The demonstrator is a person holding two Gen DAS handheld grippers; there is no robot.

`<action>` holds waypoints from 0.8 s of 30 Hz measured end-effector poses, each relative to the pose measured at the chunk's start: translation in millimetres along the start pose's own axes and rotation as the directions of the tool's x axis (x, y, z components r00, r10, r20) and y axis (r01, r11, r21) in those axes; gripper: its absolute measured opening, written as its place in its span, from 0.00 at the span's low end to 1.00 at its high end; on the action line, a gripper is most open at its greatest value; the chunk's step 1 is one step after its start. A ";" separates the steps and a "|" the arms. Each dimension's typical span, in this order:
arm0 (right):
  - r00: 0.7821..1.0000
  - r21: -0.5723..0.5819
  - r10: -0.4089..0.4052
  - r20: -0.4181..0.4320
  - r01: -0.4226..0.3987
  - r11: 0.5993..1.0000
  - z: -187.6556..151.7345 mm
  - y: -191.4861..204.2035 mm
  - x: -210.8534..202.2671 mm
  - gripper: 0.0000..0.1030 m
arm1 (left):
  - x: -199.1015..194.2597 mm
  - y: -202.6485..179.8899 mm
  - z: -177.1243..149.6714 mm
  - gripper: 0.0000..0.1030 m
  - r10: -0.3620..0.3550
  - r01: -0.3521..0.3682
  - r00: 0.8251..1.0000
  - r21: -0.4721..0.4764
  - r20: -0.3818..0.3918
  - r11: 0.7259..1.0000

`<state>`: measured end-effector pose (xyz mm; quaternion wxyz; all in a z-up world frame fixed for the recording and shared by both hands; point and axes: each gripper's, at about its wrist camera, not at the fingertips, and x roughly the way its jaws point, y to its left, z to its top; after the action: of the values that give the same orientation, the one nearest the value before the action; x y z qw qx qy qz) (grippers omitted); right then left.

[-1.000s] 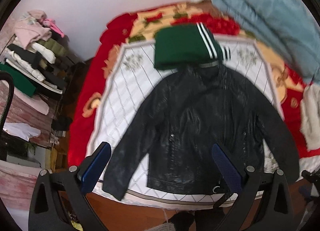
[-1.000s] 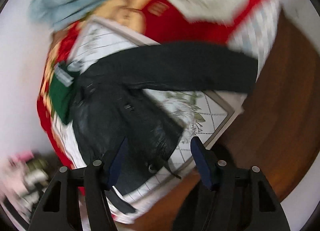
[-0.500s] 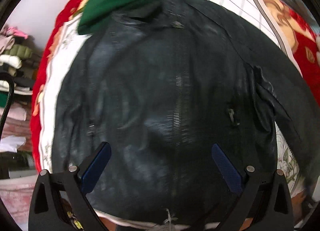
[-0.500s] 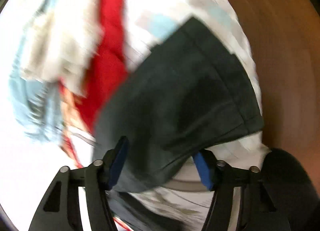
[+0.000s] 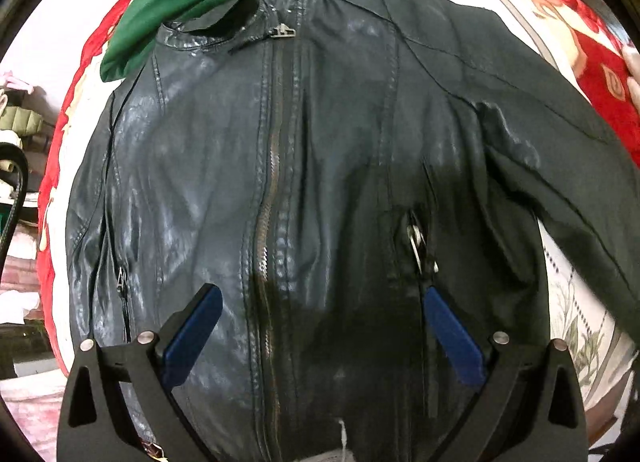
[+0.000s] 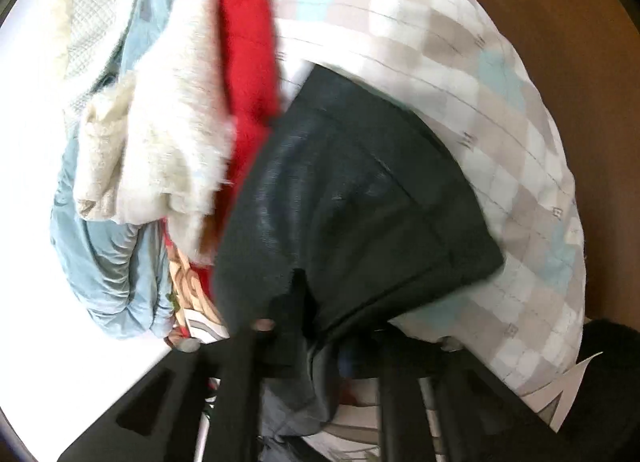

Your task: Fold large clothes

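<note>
A black leather jacket (image 5: 320,141) lies front up and zipped on the bed, filling the left wrist view. My left gripper (image 5: 320,294) hangs open just above its lower front, one blue pad (image 5: 192,326) left of the zipper and the other near the right pocket zip. A folded green garment (image 5: 180,1) with white stripes lies past the collar. In the right wrist view, the jacket's sleeve end (image 6: 360,201) lies over the bed's edge, and my right gripper (image 6: 312,350) is shut on it, its pads hidden by the dark fabric.
A white fluffy garment (image 6: 160,141) and a light blue one (image 6: 108,262) lie on the red blanket (image 6: 248,41) beside the sleeve. The checked sheet (image 6: 480,81) hangs toward the brown wooden floor (image 6: 580,21). Stacked clothes (image 5: 16,121) sit far left.
Both grippers came down close onto the jacket, which now fills the left wrist view. The right gripper rolled, reached the sleeve end and closed its jaws on it.
</note>
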<state>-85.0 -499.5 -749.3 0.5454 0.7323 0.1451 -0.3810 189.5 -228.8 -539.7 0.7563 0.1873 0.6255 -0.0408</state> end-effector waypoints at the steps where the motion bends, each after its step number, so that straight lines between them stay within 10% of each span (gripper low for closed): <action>1: 1.000 -0.017 0.002 0.010 -0.002 1.000 2.0 9.2 -6.9 0.08 | -0.7 2.5 2.8 1.00 -0.002 0.002 1.000 -0.011 0.004 1.000; 12: 0.995 -0.447 0.087 -0.038 -0.095 0.890 -79.8 217.3 -41.6 0.06 | -13.2 73.9 14.9 1.00 -0.020 0.024 0.999 -0.188 0.025 0.982; 18: 0.968 -0.663 0.053 -0.245 -0.207 0.719 -215.4 304.3 13.1 0.06 | -1.7 148.2 9.6 1.00 0.028 -0.029 1.000 -0.329 -0.009 0.944; 24: 0.897 -0.847 -0.158 -0.412 -0.314 0.429 -415.2 313.2 93.8 0.06 | 23.6 255.6 -25.9 1.00 0.110 -0.131 0.991 -0.511 -0.071 0.849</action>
<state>340.3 -254.7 -553.2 0.8207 0.3985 0.4069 -0.0453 246.1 20.8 -506.9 0.7675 0.0182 0.6153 0.1790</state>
